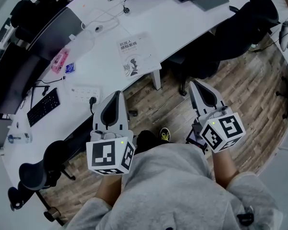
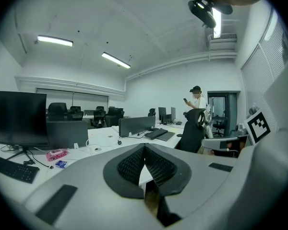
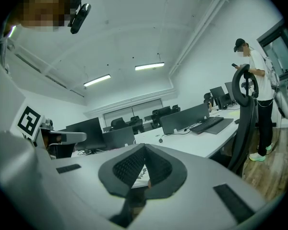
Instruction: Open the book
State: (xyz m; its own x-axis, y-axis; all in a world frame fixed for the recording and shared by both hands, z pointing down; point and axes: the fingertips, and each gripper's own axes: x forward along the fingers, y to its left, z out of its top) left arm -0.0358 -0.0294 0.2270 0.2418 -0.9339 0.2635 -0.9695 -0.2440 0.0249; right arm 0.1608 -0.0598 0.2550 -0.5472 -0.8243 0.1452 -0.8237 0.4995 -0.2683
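A closed book (image 1: pixel 138 55) lies flat near the front edge of a long, curved white tabletop (image 1: pixel 182 23). Its cover is white and matte, with dark printed characters and a small drawing.

Both tools are held above the wood-plank floor (image 1: pixel 249 95), short of the tabletop and well apart from the book. The left gripper (image 1: pixel 119 94) is a smooth grey wedge with a black inset. Its fingers (image 2: pixel 132 164), lined with ribbed black rubber, are pressed together with nothing between them. The right gripper (image 1: pixel 197 83) has the same shape, and its ribbed fingers (image 3: pixel 127 166) are also closed tight and empty. Each tool carries a white cube printed with black square markers (image 1: pixel 110 155).

To the left of the book on the tabletop are a pink object (image 1: pixel 60 60), a small blue packet (image 1: pixel 69 68), a white power strip (image 1: pixel 84 94) and a flat black keyboard (image 1: pixel 43 106). A black padded office chair (image 1: pixel 245 28) stands at the right. A person (image 2: pixel 198 99) stands across the room
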